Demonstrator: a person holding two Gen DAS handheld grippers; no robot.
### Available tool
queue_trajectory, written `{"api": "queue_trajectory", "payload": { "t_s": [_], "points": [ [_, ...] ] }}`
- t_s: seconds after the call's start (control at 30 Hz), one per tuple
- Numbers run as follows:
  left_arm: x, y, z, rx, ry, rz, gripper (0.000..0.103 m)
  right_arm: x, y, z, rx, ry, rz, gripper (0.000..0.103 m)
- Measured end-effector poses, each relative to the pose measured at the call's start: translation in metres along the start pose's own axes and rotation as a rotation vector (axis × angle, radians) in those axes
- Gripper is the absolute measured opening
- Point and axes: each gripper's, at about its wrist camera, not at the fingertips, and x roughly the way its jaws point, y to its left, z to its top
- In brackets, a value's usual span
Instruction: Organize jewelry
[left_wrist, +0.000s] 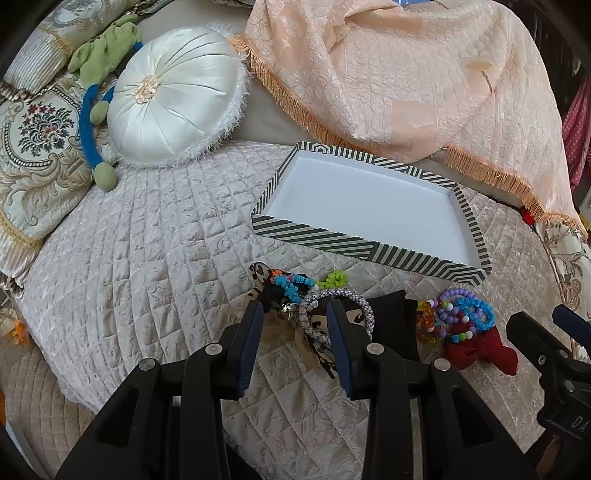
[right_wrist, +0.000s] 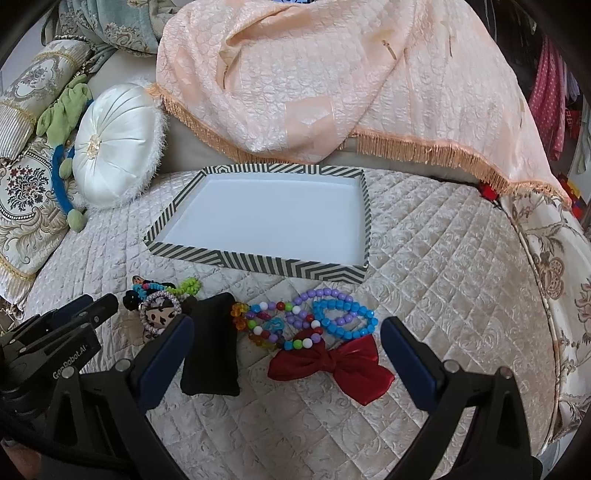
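A shallow tray (left_wrist: 332, 242) (right_wrist: 258, 263) with a green-striped rim and a bare white floor lies on the quilted bedspread. In front of it sits a row of jewelry: a grey-purple braided bracelet (left_wrist: 355, 300) (right_wrist: 159, 296), green beads (left_wrist: 334, 278), a black pouch (right_wrist: 212, 343), coloured bead bracelets (right_wrist: 343, 314) (left_wrist: 466, 310) and a red bow (right_wrist: 332, 362) (left_wrist: 480, 352). My left gripper (left_wrist: 295, 314) (right_wrist: 88, 306) hovers just short of the braided bracelet and a leopard-print piece, jaws apart, gripping nothing. My right gripper (right_wrist: 288, 328) (left_wrist: 543, 321) stands wide open above the bow and beads.
A round white satin cushion (left_wrist: 173, 96) and a green plush toy (left_wrist: 105, 55) lie at the back left beside patterned pillows (left_wrist: 33, 155). A peach fringed throw (right_wrist: 332, 81) drapes behind the tray. The bedspread (right_wrist: 443, 258) curves down at the right.
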Motion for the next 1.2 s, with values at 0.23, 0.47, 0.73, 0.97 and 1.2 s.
{"api": "queue_trajectory", "payload": {
  "t_s": [0.23,0.47,0.73,0.97,1.2],
  "points": [
    [0.0003,0.0010,-0.0017,0.004,-0.001,0.004,0.017,0.0007,-0.0022,-0.0003,0.009,-0.002,0.003,0.102],
    [0.0004,0.0029,-0.0023,0.005,-0.002,0.008,0.017,0.0026,-0.0027,-0.0007,0.006,-0.002,-0.001,0.102],
    [-0.0006,0.0028,-0.0014,0.008,-0.003,0.014,0.017,0.0042,-0.0026,-0.0006,0.026,0.020,0.013,0.102],
    [-0.0012,0.0024,-0.0015,0.011,-0.003,0.017,0.017,0.0039,-0.0033,0.0023,0.062,0.062,0.045,0.102],
    [-0.0013,0.0014,-0.0014,0.018,0.001,0.019,0.017,0.0052,-0.0048,-0.0015,0.028,-0.031,0.016,0.102]
  ]
}}
